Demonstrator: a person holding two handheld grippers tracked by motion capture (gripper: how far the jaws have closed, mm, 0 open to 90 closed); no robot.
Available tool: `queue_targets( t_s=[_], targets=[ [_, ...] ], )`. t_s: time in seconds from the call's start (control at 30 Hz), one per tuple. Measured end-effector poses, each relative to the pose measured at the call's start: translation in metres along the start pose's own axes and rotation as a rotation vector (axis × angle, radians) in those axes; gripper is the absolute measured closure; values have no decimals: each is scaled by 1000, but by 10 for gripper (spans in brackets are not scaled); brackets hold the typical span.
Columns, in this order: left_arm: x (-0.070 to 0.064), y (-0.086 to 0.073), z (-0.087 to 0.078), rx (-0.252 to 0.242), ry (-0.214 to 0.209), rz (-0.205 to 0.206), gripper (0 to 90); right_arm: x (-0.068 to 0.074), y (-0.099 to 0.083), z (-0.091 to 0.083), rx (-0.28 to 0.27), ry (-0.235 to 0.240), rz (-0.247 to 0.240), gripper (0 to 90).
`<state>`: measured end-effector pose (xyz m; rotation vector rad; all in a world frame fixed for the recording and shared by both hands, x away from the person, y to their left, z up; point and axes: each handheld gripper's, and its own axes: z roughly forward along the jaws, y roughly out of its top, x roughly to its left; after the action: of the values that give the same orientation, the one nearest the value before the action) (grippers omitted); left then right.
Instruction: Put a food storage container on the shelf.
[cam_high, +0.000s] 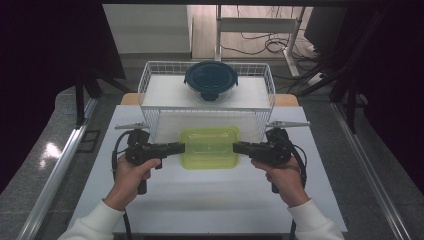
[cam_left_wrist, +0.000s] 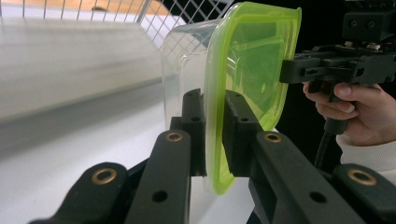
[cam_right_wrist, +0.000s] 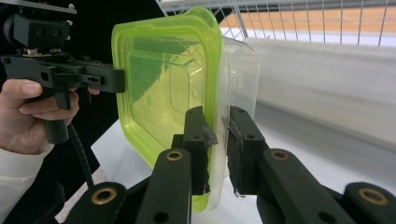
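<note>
Table (cam_high: 210, 200), white, carrying a white wire basket (cam_high: 150, 87) at 12 o'clock; inside it sits a round container with a dark blue lid (cam_high: 211, 79). Clear rectangular container with a lime-green lid (cam_high: 209, 147) lies at centre, just before the basket's near wall. Left gripper (cam_high: 181, 147) at 9 o'clock and right gripper (cam_high: 236, 147) at 3 o'clock each clamp the lid's rim, hands level, jaws pointing inward.

Bright overhead light washes the white table (cam_high: 210, 200) nearly featureless, with dark surroundings on both sides. Around the green-lidded container (cam_left_wrist: 243, 70), light shines through the lid; behind it, the wire basket (cam_right_wrist: 303, 18) goes soft and blurred.
</note>
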<state>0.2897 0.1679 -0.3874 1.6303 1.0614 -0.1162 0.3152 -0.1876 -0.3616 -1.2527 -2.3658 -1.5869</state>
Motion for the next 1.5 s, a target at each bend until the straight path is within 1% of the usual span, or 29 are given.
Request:
queue_targets(
  t_s=[0.13,0.17,0.2,0.23,0.33,0.37,0.4,0.43,0.47,0.5,0.57,0.63,0.67,0.8,0.93,0.97,1.0,1.13,1.17,1.2,1.23,1.27,1.3,1.33,1.37,1.4,1.43,1.47,1.5],
  targets=[
    [-6,14,-5,-14,-7,17,806,5,13,-6,-17,2,-17,780],
    [-6,14,-5,-14,-7,17,805,6,16,-7,-20,1,-25,780],
    [-9,20,-8,-20,-5,31,805,8,19,-8,-25,0,-30,780],
    [-9,20,-8,-20,-5,31,805,9,22,-10,-31,2,-35,780],
    [-14,31,-13,-29,-7,43,805,12,30,-13,-44,5,-40,779],
    [-14,31,-13,-29,-7,43,805,12,30,-13,-44,5,-40,779],
    [-16,36,-15,-29,-8,46,805,14,36,-15,-47,8,-43,779],
    [-16,36,-15,-29,-8,46,805,14,36,-15,-47,8,-43,779],
    [-17,41,-16,-33,-10,50,805,15,41,-16,-49,8,-52,779],
    [-17,41,-16,-33,-10,50,806,15,41,-16,-49,8,-52,779],
    [-19,47,-18,-42,-6,58,806,17,48,-18,-54,7,-58,779],
    [-20,49,-18,-45,-6,60,805,18,50,-19,-56,7,-63,779],
    [-21,53,-18,-48,-8,62,806,18,55,-21,-60,6,-66,779],
    [-24,65,-17,-49,-16,73,806,18,63,-25,-67,5,-70,778],
    [-28,77,-17,-57,-13,85,805,17,73,-29,-83,3,-74,779],
    [-28,77,-17,-57,-13,85,806,17,73,-29,-83,3,-74,779],
    [-29,83,-18,-60,-13,86,805,17,79,-31,-90,3,-77,779],
    [-32,98,-19,-61,-16,101,805,17,89,-34,-106,14,-79,779],
    [-32,98,-19,-61,-16,101,805,17,93,-34,-111,15,-77,779],
    [-32,104,-19,-64,-15,106,805,16,95,-35,-116,11,-82,779],
    [-32,104,-19,-64,-15,106,806,16,95,-35,-116,11,-82,779],
    [-30,111,-18,-62,-20,99,806,15,101,-35,-124,12,-78,780],
    [-30,111,-18,-62,-20,99,806,15,101,-35,-124,12,-78,780],
    [-29,119,-16,-59,-23,96,806,13,106,-36,-126,17,-72,779],
    [-29,119,-16,-59,-23,96,806,13,106,-36,-126,17,-72,779],
    [-28,126,-15,-59,-27,95,806,10,112,-36,-125,22,-67,779],
    [-28,126,-15,-59,-27,95,806,10,112,-36,-125,22,-67,779],
    [-27,132,-14,-56,-29,96,805,6,118,-36,-131,27,-62,779],
    [-27,132,-14,-56,-29,96,805,6,118,-36,-131,27,-62,779]
  ],
)
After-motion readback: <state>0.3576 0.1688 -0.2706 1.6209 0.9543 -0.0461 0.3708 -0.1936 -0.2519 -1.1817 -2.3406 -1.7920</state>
